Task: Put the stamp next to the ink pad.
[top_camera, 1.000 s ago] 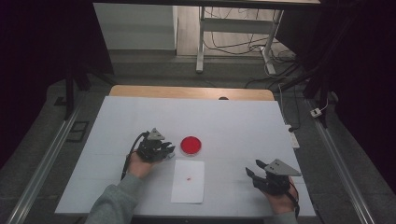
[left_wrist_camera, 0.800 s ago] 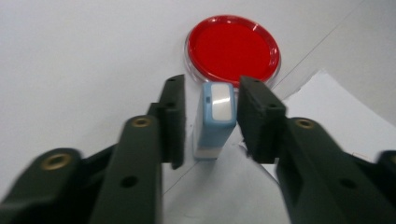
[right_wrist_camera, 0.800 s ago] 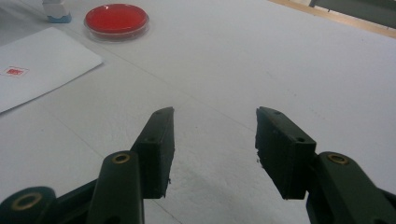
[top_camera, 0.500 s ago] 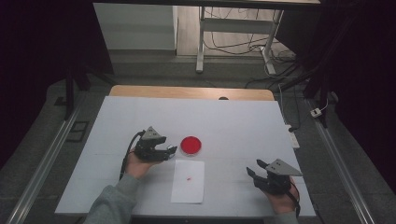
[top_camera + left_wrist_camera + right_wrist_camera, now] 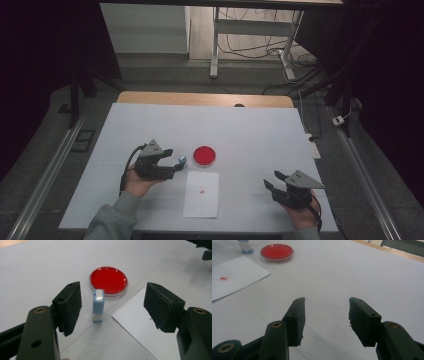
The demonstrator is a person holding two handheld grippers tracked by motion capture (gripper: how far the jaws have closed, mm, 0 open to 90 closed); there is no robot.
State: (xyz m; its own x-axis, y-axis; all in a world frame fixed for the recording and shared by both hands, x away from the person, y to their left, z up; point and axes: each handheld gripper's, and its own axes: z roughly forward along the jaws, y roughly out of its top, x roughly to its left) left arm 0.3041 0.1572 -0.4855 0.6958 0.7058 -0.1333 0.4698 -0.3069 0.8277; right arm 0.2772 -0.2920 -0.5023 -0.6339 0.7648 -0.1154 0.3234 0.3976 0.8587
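1. The left tongs (image 5: 112,307) have just been opening and now stand wide. A small blue-and-white stamp (image 5: 98,305) is between the jaws, but neither pad touches it.
2. The stamp stands upright on the white surface (image 5: 250,130), its long axis vertical. It sits just in front of the left tongs (image 5: 172,162), beside the red dish (image 5: 108,280) and near a corner of the paper sheet (image 5: 201,194).
3. The sheet, with a small red mark (image 5: 223,278) on it, lies between the two hands.
4. The right tongs (image 5: 326,320) hover half open and empty, well apart from the stamp (image 5: 245,245).
5. The left hand (image 5: 137,182) is much nearer, so any re-grip would likely be its job, closing level across the stamp's narrow sides.
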